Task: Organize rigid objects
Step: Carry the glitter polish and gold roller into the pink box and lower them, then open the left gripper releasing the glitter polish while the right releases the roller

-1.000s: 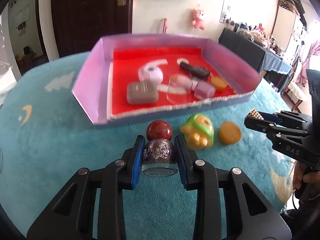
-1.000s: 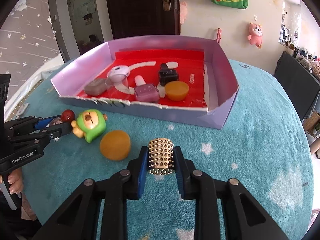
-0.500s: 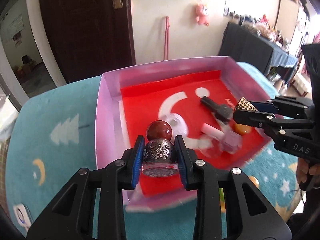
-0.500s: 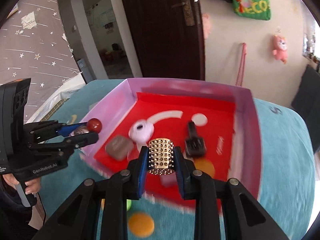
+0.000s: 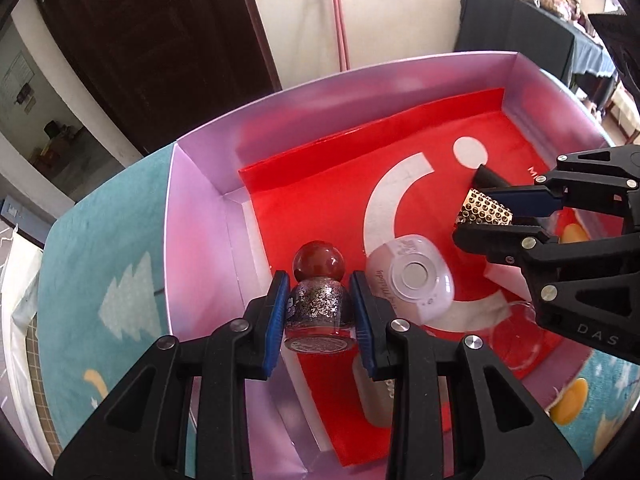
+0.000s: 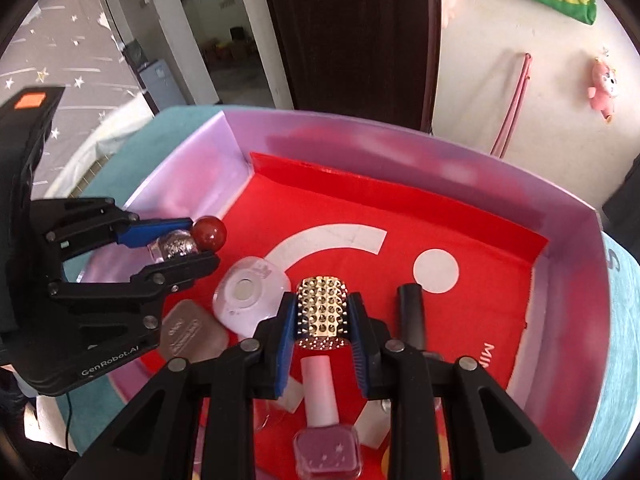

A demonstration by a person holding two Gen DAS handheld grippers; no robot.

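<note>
Over the tray [image 5: 200, 216], L gripper [image 5: 320, 312] grips glitter bottle [image 5: 318, 312] lengthwise, cap fwd; R gripper [image 6: 323, 320] grips studded piece [image 6: 322, 308].

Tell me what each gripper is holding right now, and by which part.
Left gripper clamps the glitter nail polish bottle across its glass body, below the red ball cap. Right gripper grips the gold studded piece by its two sides. Both hang over the box.

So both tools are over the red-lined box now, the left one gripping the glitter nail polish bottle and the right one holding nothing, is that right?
Not quite. The right tool is not empty: it is shut on a gold studded piece, as the right wrist view shows. The rest holds: both are over the red-lined box, and the left tool grips the glitter nail polish bottle.
</note>
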